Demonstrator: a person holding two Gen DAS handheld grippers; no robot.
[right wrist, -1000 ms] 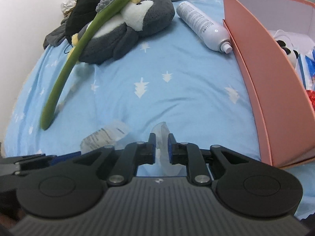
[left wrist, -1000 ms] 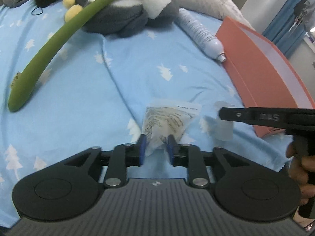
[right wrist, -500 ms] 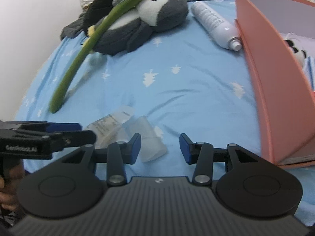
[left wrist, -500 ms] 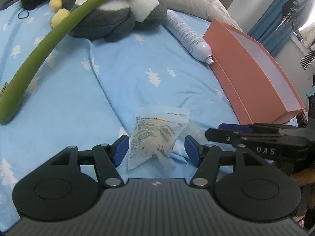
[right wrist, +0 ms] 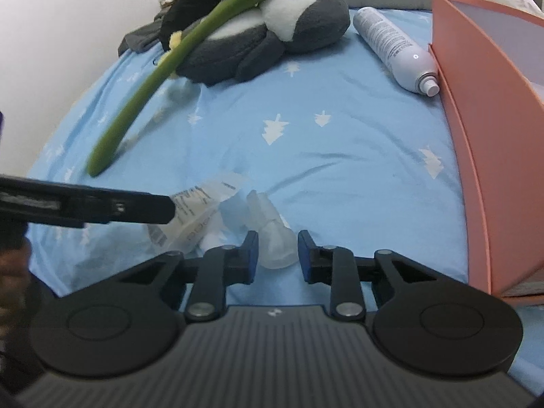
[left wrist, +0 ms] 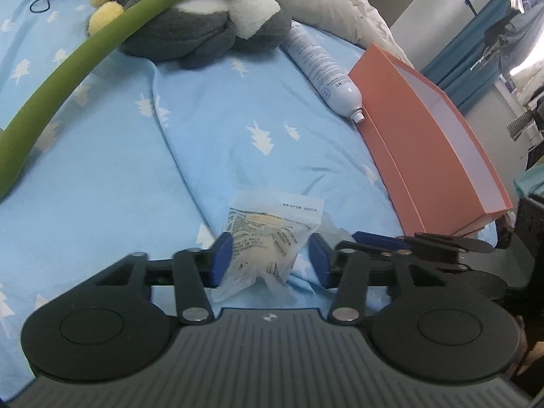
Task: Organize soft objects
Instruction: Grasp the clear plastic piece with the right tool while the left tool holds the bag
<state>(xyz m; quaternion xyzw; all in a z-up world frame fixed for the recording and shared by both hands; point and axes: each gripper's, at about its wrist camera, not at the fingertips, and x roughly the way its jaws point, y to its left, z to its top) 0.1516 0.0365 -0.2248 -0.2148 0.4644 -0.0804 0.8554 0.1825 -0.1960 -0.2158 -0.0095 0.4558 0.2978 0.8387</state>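
1. My left gripper is closing around the packet on the blue sheet. Left pad looks like it touches the plastic, right pad is clear of it.
2. My right gripper is closing too, with a clear soft bit between the pads; can't quite tell if it's pinched, that part is blurry.
3. Orange box sits to the right, a spray can just beside it.
4. Penguin plush is at the far end with a green brush lying across it.
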